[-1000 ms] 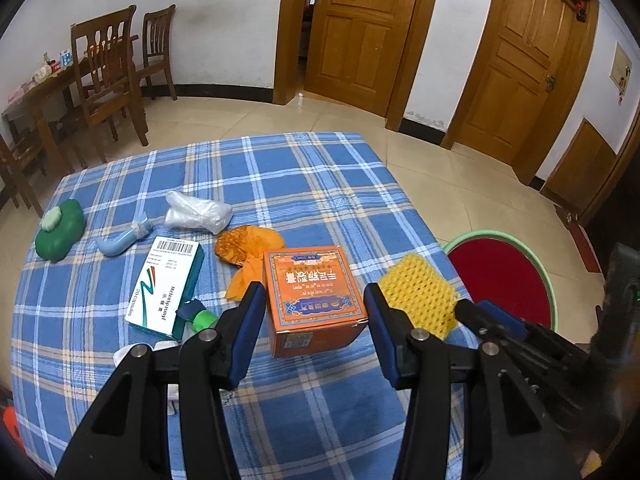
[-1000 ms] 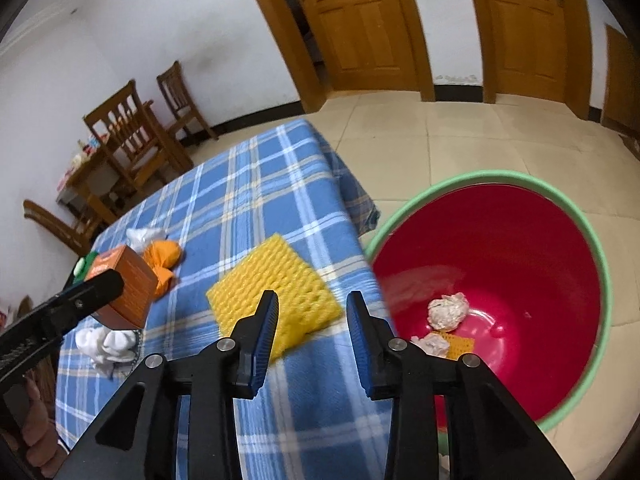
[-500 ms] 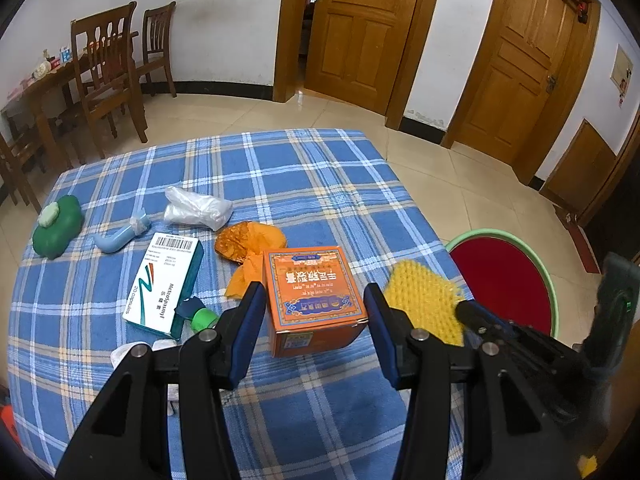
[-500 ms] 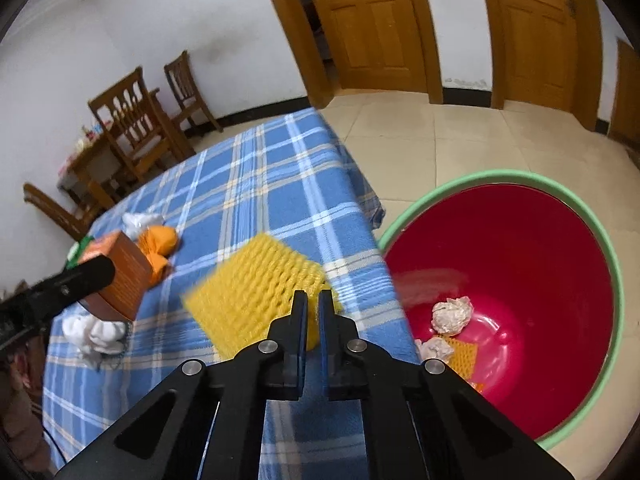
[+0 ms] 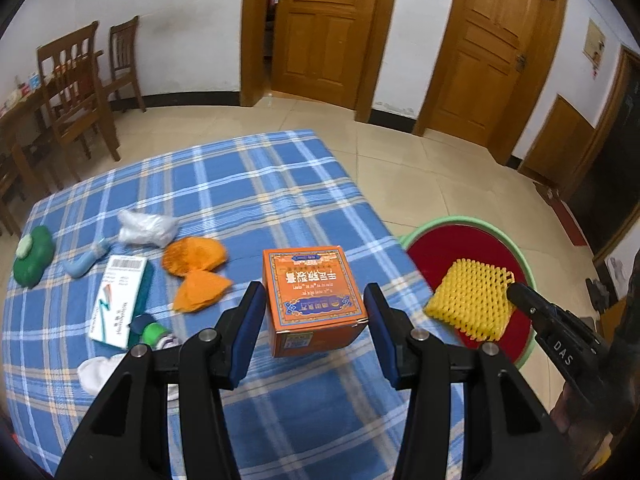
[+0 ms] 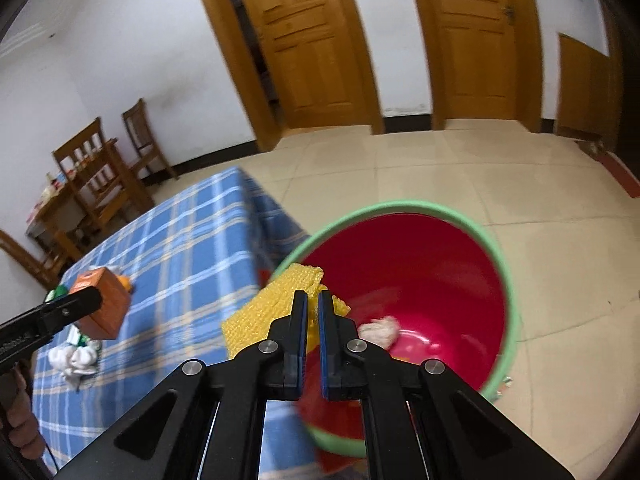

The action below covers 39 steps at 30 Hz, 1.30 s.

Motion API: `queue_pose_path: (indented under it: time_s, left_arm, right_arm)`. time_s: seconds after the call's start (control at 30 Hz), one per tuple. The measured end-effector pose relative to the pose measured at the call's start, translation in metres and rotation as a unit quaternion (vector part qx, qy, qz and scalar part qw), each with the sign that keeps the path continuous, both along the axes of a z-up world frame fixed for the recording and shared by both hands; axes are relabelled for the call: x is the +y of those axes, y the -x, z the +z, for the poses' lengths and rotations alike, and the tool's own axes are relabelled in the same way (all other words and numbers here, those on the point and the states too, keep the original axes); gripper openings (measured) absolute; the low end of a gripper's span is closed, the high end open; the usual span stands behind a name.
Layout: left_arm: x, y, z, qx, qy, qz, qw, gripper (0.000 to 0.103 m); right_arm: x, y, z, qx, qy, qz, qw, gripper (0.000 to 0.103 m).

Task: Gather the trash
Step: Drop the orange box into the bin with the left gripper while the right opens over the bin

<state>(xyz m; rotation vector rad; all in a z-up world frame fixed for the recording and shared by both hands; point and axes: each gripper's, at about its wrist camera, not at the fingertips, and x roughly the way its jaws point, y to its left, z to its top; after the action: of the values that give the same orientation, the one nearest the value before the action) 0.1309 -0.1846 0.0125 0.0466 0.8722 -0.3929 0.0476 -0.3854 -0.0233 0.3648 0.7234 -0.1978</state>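
The yellow foam mesh fruit-net sleeve [image 5: 470, 298] has been lifted clear of the blue plaid worktop [image 5: 224, 184], where it lay flat a second ago, and is now carried over the mouth of the red plastic basin with the green rim [image 6: 404, 264]. The right tongs [image 6: 313, 308] have just been closed on it; their jaws are pinched almost together on the sleeve's near edge, and the sleeve hangs partly above the rim. A crumpled white paper ball [image 6: 380, 330] is already seen inside the basin. A release over the basin is judged to be the next call. The left tongs [image 5: 314, 306] are held partly open, astride the orange cardboard box [image 5: 312, 296], which appears not yet gripped and is likely next.
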Motion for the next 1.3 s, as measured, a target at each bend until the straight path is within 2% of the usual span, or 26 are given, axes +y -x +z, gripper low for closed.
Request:
queue_pose_path:
  time_s: [0.3, 0.7, 0.8, 0.93, 1.03, 1.3]
  left_arm:
    - [-0.039, 0.008, -0.003, 0.002, -0.008, -0.052, 0.9986, 0.051]
    - [-0.096, 0.015, -0.018, 0.008, -0.004, -0.135, 0.9909, 0.051]
    - [-0.112, 0.015, -0.027, 0.027, 0.000, -0.155, 0.9876, 0.051]
    - [-0.127, 0.017, -0.034, 0.045, 0.011, -0.169, 0.9845, 0.052]
    - [-0.134, 0.020, -0.034, 0.042, 0.013, -0.175, 0.9836, 0.059]
    - [-0.127, 0.028, -0.028, 0.035, 0.011, -0.166, 0.9854, 0.059]
  right_arm:
    - [-0.036, 0.017, -0.008, 0.012, -0.022, -0.045, 0.999, 0.015]
    - [-0.065, 0.046, -0.002, 0.000, -0.033, -0.085, 0.996, 0.018]
    - [-0.072, 0.053, -0.002, 0.000, -0.035, -0.096, 0.995, 0.019]
    - [-0.079, 0.060, -0.003, 0.001, -0.038, -0.109, 0.993, 0.020]
    - [-0.083, 0.064, -0.005, 0.003, -0.042, -0.115, 0.992, 0.020]
    - [-0.083, 0.069, -0.006, 0.002, -0.048, -0.112, 0.992, 0.021]
